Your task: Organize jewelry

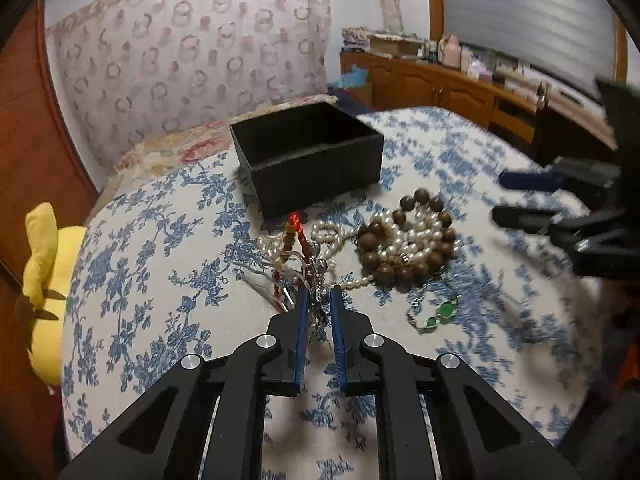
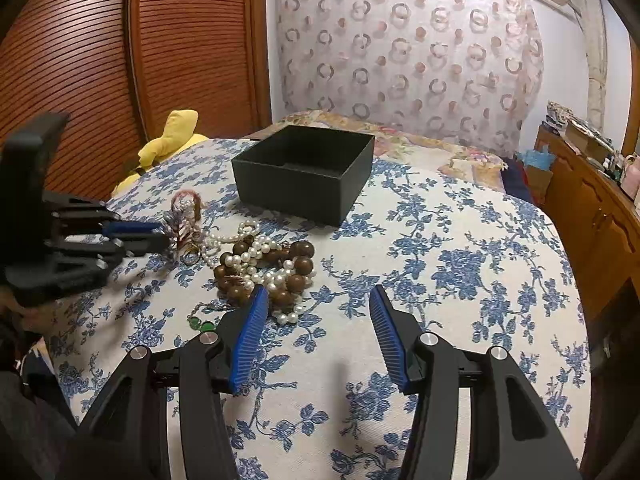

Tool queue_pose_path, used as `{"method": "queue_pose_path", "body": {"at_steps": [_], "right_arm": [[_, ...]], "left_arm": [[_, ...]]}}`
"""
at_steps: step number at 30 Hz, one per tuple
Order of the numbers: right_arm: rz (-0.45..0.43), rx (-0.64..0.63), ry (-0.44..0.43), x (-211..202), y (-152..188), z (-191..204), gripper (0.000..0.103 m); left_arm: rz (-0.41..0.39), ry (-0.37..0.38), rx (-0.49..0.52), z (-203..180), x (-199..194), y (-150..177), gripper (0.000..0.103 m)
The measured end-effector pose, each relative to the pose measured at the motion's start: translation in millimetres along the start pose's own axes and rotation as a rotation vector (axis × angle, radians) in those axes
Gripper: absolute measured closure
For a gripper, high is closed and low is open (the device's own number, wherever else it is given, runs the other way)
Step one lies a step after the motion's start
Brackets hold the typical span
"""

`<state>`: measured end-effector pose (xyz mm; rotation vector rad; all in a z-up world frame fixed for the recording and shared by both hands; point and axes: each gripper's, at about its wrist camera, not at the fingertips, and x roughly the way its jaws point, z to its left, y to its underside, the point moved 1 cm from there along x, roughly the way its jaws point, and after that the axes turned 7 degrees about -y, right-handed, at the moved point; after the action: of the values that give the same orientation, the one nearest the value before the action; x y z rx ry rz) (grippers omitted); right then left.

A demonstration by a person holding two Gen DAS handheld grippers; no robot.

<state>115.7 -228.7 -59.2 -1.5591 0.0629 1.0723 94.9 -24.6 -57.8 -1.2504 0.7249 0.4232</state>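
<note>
Two tools over a bed (image 2: 460,240) with a blue-flowered cover. Left tool (image 1: 320,300) pinched nearly closed on a tangle of silvery chain and red cord (image 1: 298,256), at the near-left side of the black box (image 1: 308,156). Right tool (image 2: 316,300) stands about half open, nothing between its pads. Wooden bead bracelet (image 2: 298,264) and pearl strands (image 2: 256,256) heaped together just in front of the box. Green-stone chain (image 1: 440,314) lies nearer than the heap. Box sits open-topped on the cover.
</note>
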Motion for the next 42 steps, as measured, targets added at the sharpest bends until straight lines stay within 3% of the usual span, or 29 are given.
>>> {"method": "queue_pose_path", "body": {"at_steps": [7,20,30,37,42], "right_arm": [[0.012,-0.015,-0.013,8.5,-0.6,9.7,0.048],[0.021,-0.06,-0.048,21.5,-11.7,30.8,0.048],[0.034,-0.087,-0.08,37.9,-20.4,49.7,0.048],[0.037,-0.11,-0.113,50.2,-30.2,64.8,0.048],[0.044,-0.139,-0.157,65.2,-42.7,79.0,0.06]], "left_arm": [[-0.047,0.057,-0.086,22.6,-27.0,-2.8,0.095],[-0.102,0.08,-0.201,59.5,-46.9,-1.0,0.095],[-0.106,0.096,-0.261,85.4,-45.9,5.5,0.095],[-0.066,0.134,-0.352,122.9,-30.5,23.6,0.095],[-0.049,0.107,-0.381,137.3,-26.2,34.0,0.095]]}}
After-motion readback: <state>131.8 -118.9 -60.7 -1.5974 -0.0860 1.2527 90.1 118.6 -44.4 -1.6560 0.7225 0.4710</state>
